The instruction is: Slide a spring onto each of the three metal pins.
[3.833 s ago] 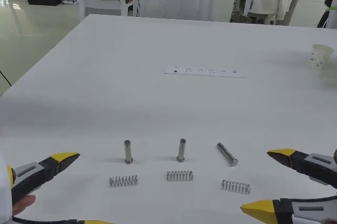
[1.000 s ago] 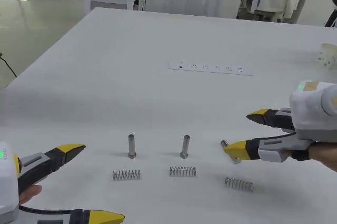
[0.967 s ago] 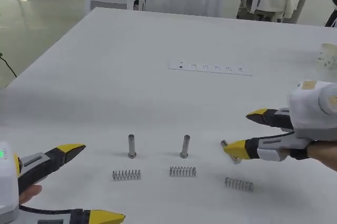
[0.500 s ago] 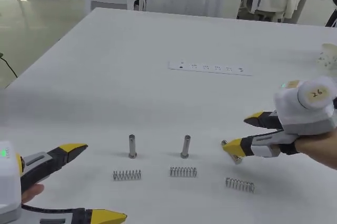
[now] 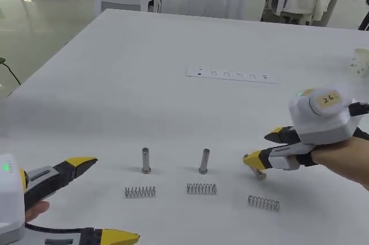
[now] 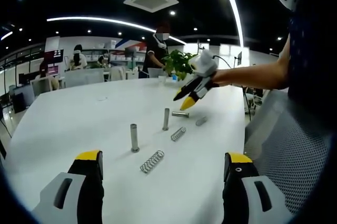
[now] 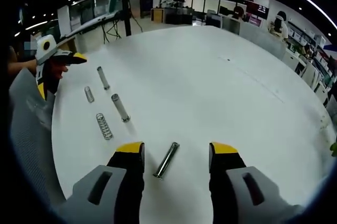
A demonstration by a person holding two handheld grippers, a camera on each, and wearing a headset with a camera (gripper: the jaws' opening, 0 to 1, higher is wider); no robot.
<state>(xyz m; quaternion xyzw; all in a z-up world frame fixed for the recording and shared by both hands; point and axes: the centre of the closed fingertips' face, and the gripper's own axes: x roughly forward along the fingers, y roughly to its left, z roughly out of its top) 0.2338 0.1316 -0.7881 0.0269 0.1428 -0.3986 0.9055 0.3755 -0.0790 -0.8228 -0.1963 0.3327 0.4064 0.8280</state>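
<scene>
Springs: three lie loose on the white tabletop [image 5: 173, 101] in the near row: left spring [image 5: 140, 192], middle spring [image 5: 202, 188], right spring [image 5: 263, 203]. None is on a pin yet.
Left claw [image 5: 113, 199]: low at the near left edge, well apart from the left spring; its yellow-tipped jaws are spread wide and hold nothing.
Upright pins: left pin [image 5: 146, 160] and middle pin [image 5: 204, 161] stand on their heads just behind their own springs, each apart from its spring.
Lying pin [image 7: 166, 159]: third pin, flat on the tabletop behind the right spring, at an angle to the row.
Right claw [image 5: 258, 149]: down at the lying pin, jaws apart; in the right gripper view the pin lies between the two yellow tips with a gap on either side, so no grip yet.
Far tabletop: a power strip [image 5: 232, 75] set into the middle, a paper cup [image 5: 360, 60] at the right edge.
Step in hand: likely the first one, picking up the fallen pin so it can take a spring.
Next move: calls for closing the right claw squarely across the round shank, which could roll or skid away, then either standing it up or holding it steady while the left claw fetches the right spring and threads it over the free end.
</scene>
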